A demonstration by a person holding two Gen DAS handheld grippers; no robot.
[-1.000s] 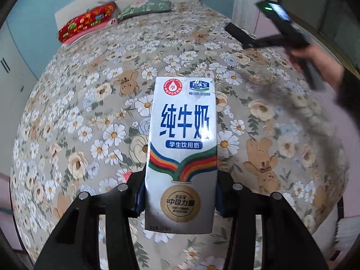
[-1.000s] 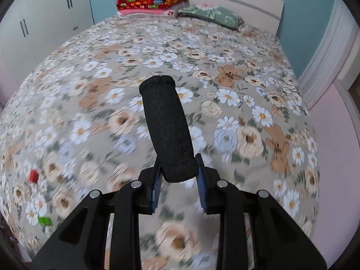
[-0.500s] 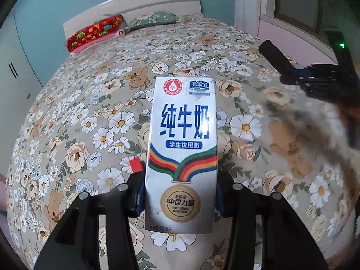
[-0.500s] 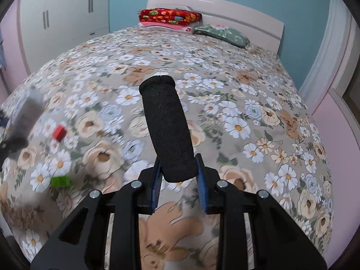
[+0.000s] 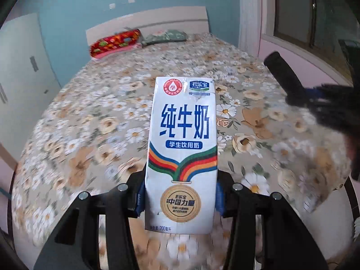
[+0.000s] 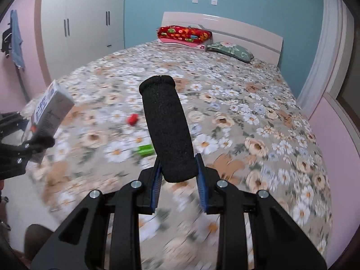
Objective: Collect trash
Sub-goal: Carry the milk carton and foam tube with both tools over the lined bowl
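Your left hand-held gripper point(image 5: 180, 200) is clamped on the upright milk carton point(image 5: 182, 148); your right hand-held gripper point(image 6: 177, 180) grips the black foam tube point(image 6: 167, 128). Green scrap point(image 6: 145, 150) lies on the bed point(image 6: 258, 121) just ahead-left, right nearer.

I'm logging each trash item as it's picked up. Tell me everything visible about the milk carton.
The milk carton is a tall white box with blue Chinese lettering, rainbow stripes and a gold medal print. It looks like coated paperboard, with a slight crease near its top. It is clamped at its lower sides by the left gripper and held above the floral bed.
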